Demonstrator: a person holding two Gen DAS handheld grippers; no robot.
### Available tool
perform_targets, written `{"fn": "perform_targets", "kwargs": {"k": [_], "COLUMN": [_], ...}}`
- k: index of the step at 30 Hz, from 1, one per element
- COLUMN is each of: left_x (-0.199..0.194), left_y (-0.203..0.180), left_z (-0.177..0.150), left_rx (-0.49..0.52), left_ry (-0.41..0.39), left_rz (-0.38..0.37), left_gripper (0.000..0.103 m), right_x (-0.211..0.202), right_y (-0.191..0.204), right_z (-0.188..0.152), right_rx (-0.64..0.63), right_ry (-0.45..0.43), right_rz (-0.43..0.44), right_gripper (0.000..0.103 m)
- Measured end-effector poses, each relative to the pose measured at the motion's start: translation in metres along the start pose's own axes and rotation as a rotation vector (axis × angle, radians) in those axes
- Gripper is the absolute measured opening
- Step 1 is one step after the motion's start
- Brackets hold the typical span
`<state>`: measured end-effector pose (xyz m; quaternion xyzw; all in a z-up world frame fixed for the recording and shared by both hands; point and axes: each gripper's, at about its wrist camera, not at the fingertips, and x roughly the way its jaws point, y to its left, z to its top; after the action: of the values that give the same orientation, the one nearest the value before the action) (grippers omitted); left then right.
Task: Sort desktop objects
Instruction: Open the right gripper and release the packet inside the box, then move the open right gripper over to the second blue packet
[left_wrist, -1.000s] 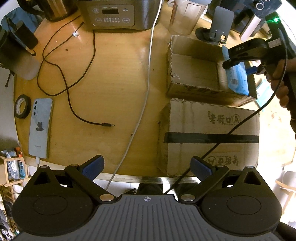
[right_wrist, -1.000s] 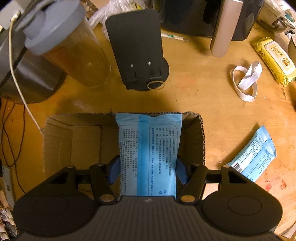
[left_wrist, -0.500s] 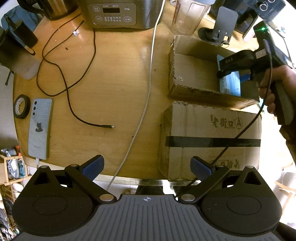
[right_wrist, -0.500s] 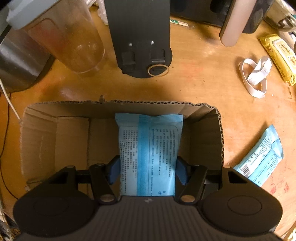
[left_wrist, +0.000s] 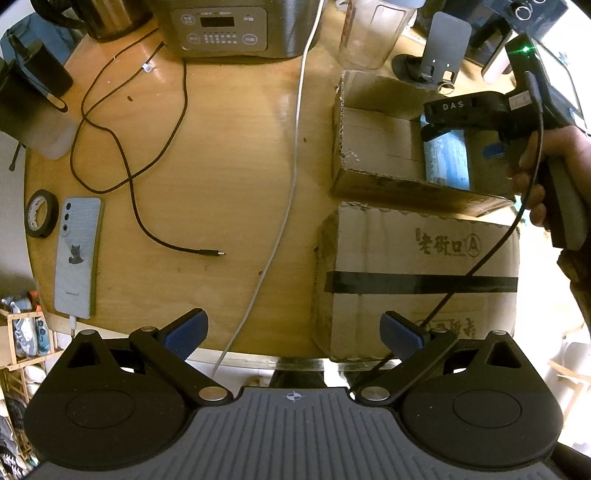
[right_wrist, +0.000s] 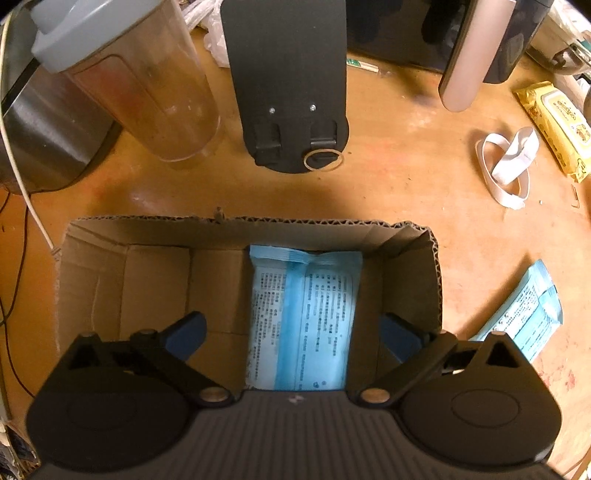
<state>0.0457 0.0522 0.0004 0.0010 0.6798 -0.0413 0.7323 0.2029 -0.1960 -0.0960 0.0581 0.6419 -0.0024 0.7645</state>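
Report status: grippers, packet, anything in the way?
Right hand-held gripper opening, pads clear of the blue packet. Packet down inside the open box. Left hand-held gripper open, empty. Nothing in the way.

table: round, wooden (left_wrist: 229, 177) | floor: pale | light: warm, dim

A light blue plastic packet (right_wrist: 304, 321) printed with small dark text lies flat on the floor of an open-topped cardboard box (right_wrist: 229, 221), toward its right side. A second, similar blue packet (right_wrist: 524, 312) lies on the wooden table just right of the box.
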Motion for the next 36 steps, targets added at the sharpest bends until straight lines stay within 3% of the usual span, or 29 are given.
{"fn": "perform_targets", "kwargs": {"k": [36], "left_x": [-0.017], "left_y": [-0.028], "left_z": [-0.007], "left_rx": [0.021], "left_ry": [-0.037], "left_rz": [0.014], "left_gripper": [0.102], "right_x": [-0.069], "right_y": [-0.020], "right_z": [-0.004], "right_rx": [0.007], "right_ry": [-0.025], "right_rz": [0.023], "right_gripper": [0.103]}}
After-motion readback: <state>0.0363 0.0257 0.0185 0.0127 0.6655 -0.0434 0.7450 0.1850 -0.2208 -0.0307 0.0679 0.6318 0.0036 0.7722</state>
